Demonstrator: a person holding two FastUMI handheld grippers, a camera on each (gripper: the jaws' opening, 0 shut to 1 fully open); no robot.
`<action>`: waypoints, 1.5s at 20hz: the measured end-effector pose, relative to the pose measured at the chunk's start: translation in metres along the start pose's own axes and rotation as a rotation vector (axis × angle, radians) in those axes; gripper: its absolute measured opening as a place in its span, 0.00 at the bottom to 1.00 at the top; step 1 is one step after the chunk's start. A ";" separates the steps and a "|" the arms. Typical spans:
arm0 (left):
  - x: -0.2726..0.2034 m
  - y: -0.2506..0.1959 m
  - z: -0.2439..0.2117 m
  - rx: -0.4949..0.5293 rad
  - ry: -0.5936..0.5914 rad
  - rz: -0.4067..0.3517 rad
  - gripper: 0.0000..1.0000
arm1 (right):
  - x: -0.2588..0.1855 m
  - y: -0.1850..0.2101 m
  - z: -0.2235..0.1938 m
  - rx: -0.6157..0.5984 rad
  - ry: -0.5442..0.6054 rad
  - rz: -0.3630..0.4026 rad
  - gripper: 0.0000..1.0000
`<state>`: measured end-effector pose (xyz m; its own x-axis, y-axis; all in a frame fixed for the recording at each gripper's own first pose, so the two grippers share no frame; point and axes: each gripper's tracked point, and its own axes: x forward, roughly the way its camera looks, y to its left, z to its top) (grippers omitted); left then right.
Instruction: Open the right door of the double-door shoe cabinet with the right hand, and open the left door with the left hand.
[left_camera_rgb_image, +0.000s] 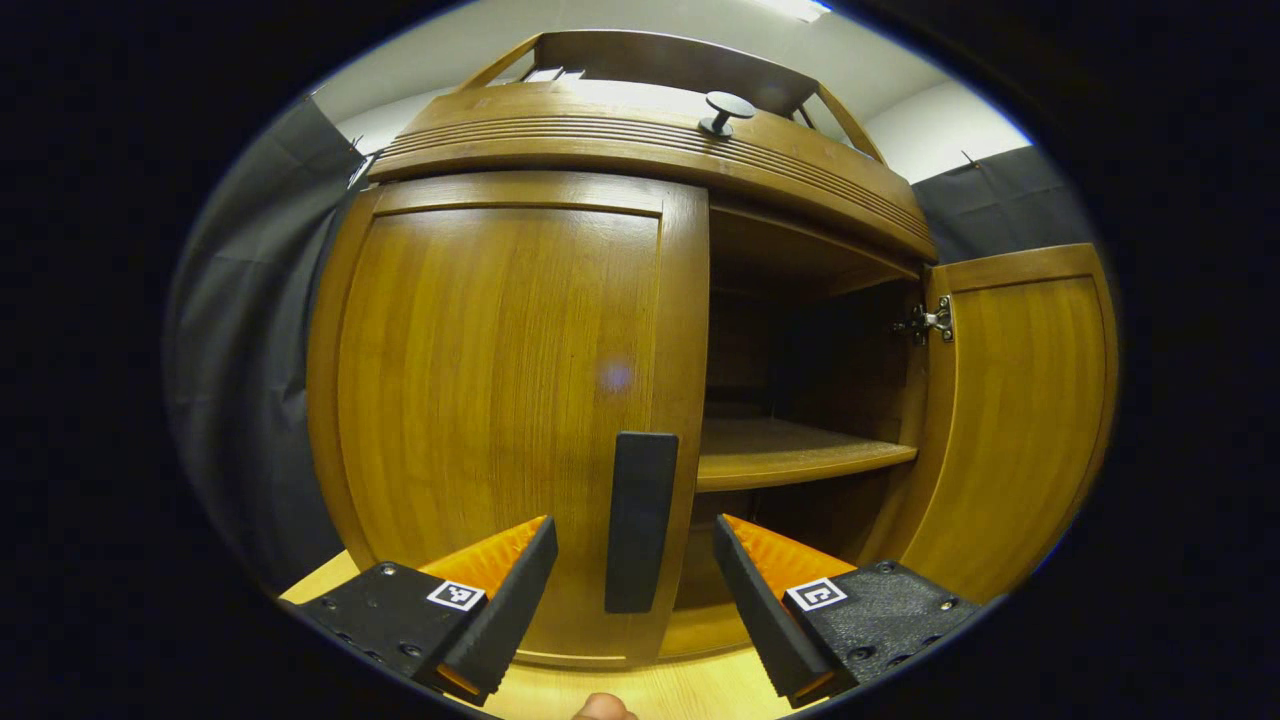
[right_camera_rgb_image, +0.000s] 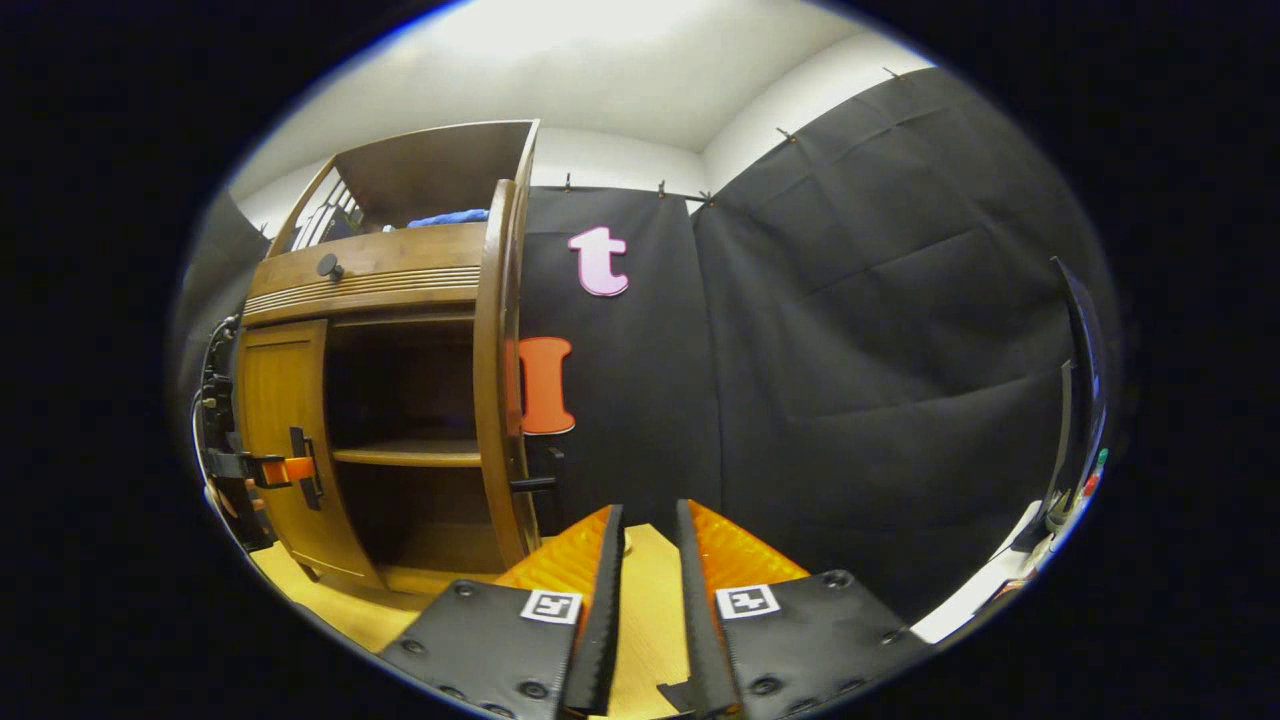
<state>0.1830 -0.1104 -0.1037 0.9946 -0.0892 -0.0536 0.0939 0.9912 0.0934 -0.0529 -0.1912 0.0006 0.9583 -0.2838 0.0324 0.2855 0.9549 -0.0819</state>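
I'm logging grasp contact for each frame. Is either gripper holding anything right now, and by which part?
Nothing is held. The left gripper has its jaws open on either side of the left door's handle, not closed on it. The right gripper is narrowly open, clear of the opened right door.

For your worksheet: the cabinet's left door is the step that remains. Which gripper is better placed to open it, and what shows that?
Left. The left gripper is open, its fingers flanking the dark vertical bar handle of the closed brown wooden left door. The right gripper points at the black cloth wall, beside the open right door.
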 end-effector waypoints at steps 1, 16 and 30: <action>0.004 0.001 0.000 0.002 0.003 0.000 0.92 | 0.000 -0.003 0.001 -0.003 -0.003 0.000 0.40; 0.023 0.011 -0.007 0.012 0.038 0.011 0.75 | 0.011 -0.003 0.009 -0.008 -0.022 -0.013 0.82; -0.006 -0.001 -0.010 0.042 0.028 -0.073 0.26 | -0.018 -0.012 -0.003 0.036 0.017 -0.039 0.89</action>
<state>0.1767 -0.1103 -0.1131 0.9835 -0.1577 -0.0891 0.1685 0.9771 0.1299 -0.0736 -0.1983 -0.0024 0.9465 -0.3221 0.0178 0.3226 0.9455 -0.0449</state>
